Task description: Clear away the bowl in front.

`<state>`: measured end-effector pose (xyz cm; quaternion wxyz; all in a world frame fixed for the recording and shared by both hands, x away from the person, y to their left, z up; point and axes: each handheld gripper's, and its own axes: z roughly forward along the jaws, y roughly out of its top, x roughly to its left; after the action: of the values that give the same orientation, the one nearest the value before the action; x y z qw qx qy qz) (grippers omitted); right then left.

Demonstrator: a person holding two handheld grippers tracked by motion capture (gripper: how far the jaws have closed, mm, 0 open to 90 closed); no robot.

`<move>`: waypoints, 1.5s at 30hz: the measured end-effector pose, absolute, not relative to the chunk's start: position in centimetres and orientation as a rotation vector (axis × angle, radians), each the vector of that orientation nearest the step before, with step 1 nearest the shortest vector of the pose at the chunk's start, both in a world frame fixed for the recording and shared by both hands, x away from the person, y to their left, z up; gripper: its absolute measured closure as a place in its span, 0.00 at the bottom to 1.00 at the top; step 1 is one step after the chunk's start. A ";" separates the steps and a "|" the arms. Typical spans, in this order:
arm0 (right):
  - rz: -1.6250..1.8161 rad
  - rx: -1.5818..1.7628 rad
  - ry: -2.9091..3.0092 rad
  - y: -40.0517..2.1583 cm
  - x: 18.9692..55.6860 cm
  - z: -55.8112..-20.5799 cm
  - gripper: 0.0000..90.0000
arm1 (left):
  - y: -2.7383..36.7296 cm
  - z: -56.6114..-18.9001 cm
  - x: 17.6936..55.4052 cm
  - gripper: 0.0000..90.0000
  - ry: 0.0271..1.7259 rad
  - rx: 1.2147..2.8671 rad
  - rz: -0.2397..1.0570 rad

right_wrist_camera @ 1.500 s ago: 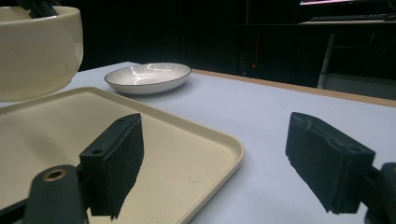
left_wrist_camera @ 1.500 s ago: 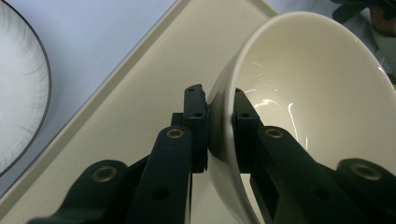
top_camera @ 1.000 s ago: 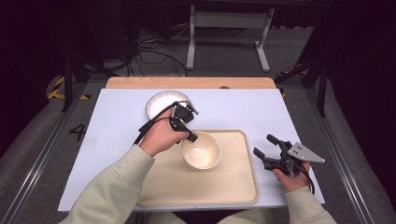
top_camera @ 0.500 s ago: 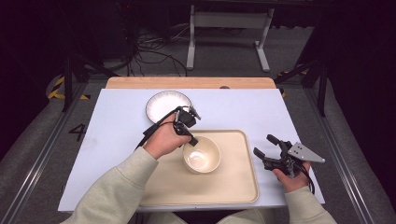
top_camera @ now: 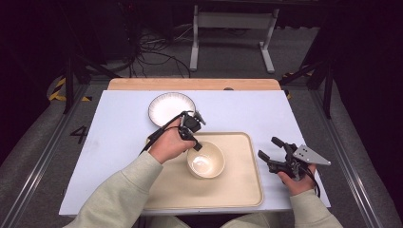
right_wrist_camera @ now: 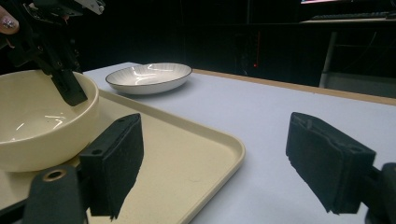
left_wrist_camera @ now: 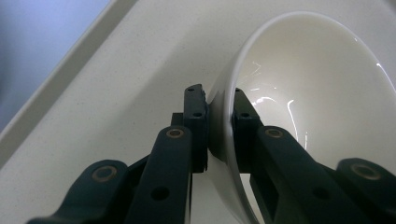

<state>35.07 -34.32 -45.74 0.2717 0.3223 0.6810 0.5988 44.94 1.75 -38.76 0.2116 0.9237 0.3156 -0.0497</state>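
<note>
A cream bowl [top_camera: 207, 162] sits on the beige tray [top_camera: 237, 190], toward its far left. My left gripper [top_camera: 195, 145] is shut on the bowl's far-left rim, one jaw inside and one outside. In the left gripper view the pads pinch the thin rim [left_wrist_camera: 219, 116] of the bowl [left_wrist_camera: 317, 84]. My right gripper [top_camera: 268, 148] hovers open at the tray's right edge with nothing between its jaws. In the right gripper view its wide-apart pads [right_wrist_camera: 116, 158] frame the tray [right_wrist_camera: 187, 154]. The bowl [right_wrist_camera: 32, 126] with the left gripper [right_wrist_camera: 70, 91] on it lies at the left.
A white plate with a dark rim [top_camera: 171, 107] lies on the pale blue tabletop [top_camera: 247, 111] just beyond the tray, close behind the left hand. A wooden strip [top_camera: 190, 84] runs along the table's far edge. The plate [right_wrist_camera: 149, 74] also appears in the right gripper view.
The left hand and the gripped bowl have shifted slightly toward the near side of the tray. The right gripper has kept still.
</note>
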 end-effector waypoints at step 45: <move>1.607 0.865 1.848 -34.2 35.2 -45.7 0.22 | 3.1 -38.4 44.6 0.83 0.890 2.541 -0.084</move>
<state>35.16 -34.24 -45.72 0.2687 0.3207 0.6854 0.5960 44.64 3.11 -38.38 0.2222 0.9198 0.3220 -0.0305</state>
